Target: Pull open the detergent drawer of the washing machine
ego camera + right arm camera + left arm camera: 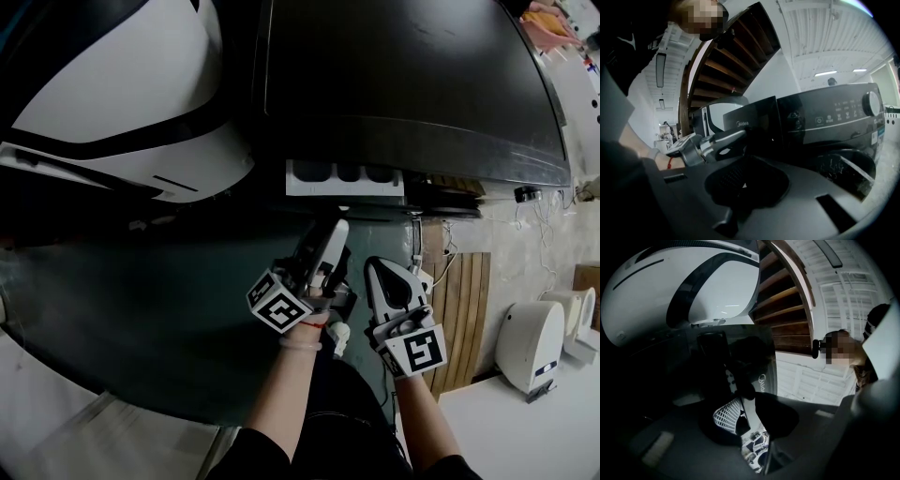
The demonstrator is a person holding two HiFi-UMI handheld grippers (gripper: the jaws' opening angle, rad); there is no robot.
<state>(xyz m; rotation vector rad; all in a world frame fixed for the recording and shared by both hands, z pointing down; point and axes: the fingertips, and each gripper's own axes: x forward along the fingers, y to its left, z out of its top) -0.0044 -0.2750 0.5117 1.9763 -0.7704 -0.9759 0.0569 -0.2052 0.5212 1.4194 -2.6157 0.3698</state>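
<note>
We see the left gripper (335, 228) clamped on the detergent drawer (343, 177) front, which stands open from the washing machine (403, 84) — the right gripper (382, 270) is closed and empty beside it.

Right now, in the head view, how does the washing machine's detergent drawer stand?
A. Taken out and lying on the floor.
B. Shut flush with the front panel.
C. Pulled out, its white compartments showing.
C: the detergent drawer juts out from the front of the washing machine, and its white tray shows open compartments from above.
</note>
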